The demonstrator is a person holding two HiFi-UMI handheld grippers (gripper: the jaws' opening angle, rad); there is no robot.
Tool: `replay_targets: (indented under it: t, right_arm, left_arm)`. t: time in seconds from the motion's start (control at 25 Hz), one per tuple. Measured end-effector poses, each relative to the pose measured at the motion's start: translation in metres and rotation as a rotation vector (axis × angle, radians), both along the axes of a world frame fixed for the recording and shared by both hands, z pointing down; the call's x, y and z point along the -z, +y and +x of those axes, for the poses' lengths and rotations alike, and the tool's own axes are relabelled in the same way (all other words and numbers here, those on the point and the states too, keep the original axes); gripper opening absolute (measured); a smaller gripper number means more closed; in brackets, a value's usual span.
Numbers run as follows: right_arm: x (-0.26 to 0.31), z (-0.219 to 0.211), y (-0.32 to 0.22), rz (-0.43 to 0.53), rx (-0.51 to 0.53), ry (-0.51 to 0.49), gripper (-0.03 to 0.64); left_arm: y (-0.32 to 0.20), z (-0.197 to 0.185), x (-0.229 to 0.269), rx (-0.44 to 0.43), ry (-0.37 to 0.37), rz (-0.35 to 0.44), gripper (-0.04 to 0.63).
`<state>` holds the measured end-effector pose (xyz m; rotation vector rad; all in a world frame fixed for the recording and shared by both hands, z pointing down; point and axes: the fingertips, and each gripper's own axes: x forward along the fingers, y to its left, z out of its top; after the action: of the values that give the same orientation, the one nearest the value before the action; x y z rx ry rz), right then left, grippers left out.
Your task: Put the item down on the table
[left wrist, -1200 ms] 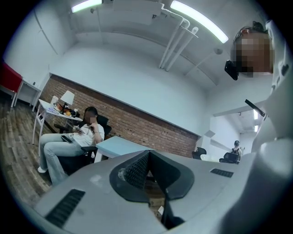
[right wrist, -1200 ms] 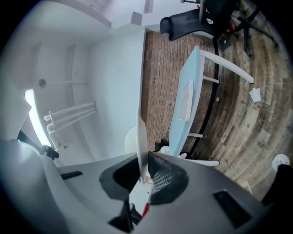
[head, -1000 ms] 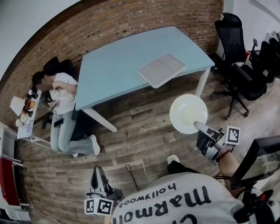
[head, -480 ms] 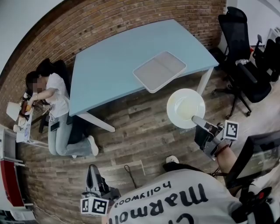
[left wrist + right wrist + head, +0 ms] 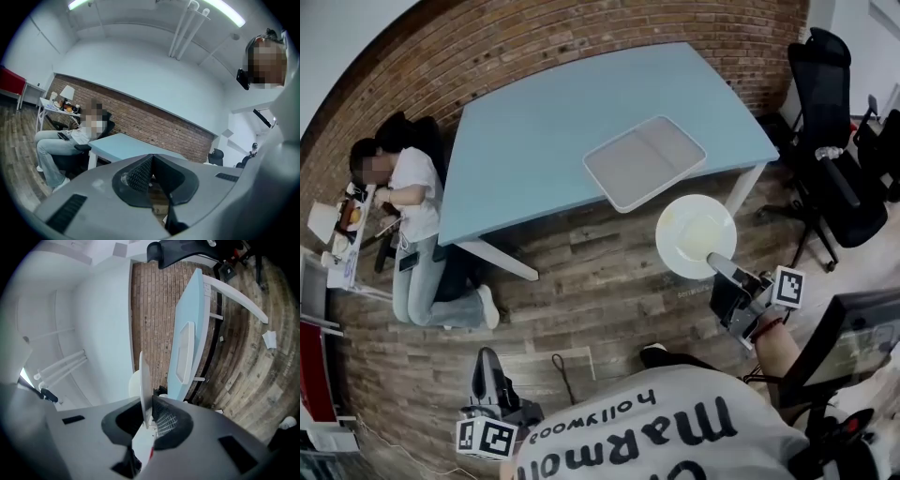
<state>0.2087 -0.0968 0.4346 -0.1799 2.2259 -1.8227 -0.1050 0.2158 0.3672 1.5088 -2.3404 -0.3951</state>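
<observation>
"Where is your plate (image 5: 696, 235) now?"

"Edge-on in your right gripper (image 5: 715, 261), whose jaws are clamped tight on its rim. It hangs over the wooden floor (image 5: 581, 281), not yet on the blue table (image 5: 553, 122)."

"What's changed from a second ago?"

"You've stepped closer. The plate now sits just short of the table's near edge, beside the corner of the white tray (image 5: 644, 161), and the gap has shrunk."

"And your left gripper (image 5: 485, 358)?"

"It's low at your side with its jaws pressed together on nothing, same as before."
</observation>
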Motion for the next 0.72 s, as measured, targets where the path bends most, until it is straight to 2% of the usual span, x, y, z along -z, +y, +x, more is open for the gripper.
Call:
replay_targets:
  t: [0.28, 0.48, 0.72]
  right_arm:
    - [-0.016, -0.003, -0.018, -0.020, 0.010, 0.008, 0.035]
    - [-0.025, -0.009, -0.029, -0.023, 0.010, 0.018, 0.035]
    - [-0.022, -0.007, -0.041, -0.020, -0.007, 0.018, 0.035]
  left_arm:
    - [-0.027, 0.011, -0.003, -0.021, 0.016, 0.013, 0.006]
    - [-0.038, 0.003, -0.007, -0.022, 0.014, -0.004, 0.006]
    - [-0.052, -0.002, -0.006, -0.025, 0.003, 0.015, 0.006]
